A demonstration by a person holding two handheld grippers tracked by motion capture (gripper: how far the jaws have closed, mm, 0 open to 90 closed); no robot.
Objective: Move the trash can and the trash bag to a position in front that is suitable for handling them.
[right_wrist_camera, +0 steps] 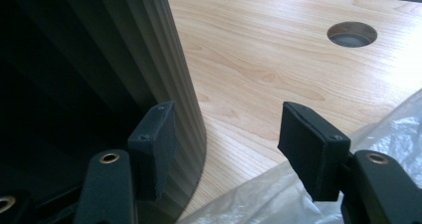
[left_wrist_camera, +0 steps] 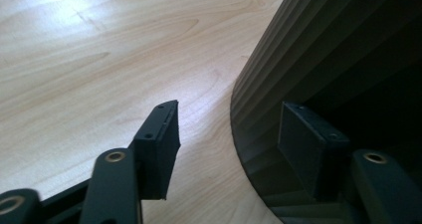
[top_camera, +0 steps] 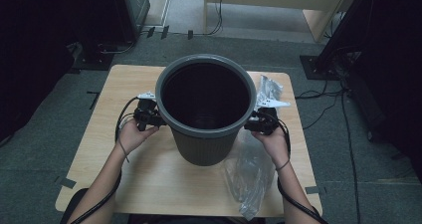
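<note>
A dark grey ribbed bin (top_camera: 205,137) stands upright and empty in the middle of the wooden table (top_camera: 134,184). My left gripper (top_camera: 152,115) sits at its left side just under the rim, and my right gripper (top_camera: 256,122) sits at its right side. In the left gripper view the gripper (left_wrist_camera: 229,114) is open: one jaw lies close against the bin's wall (left_wrist_camera: 318,50), the other hangs over bare wood. The right gripper (right_wrist_camera: 229,109) is open too, one jaw beside the bin's wall (right_wrist_camera: 124,45), the other above the table. Neither pair of pads presses on anything.
A clear plastic bag (top_camera: 249,174) lies crumpled on the table at the front right, reaching under my right gripper (right_wrist_camera: 278,199). More clear plastic (top_camera: 268,87) lies at the back right. The table has a round cable hole (right_wrist_camera: 352,34). Cables and dark stands ring the table on the floor.
</note>
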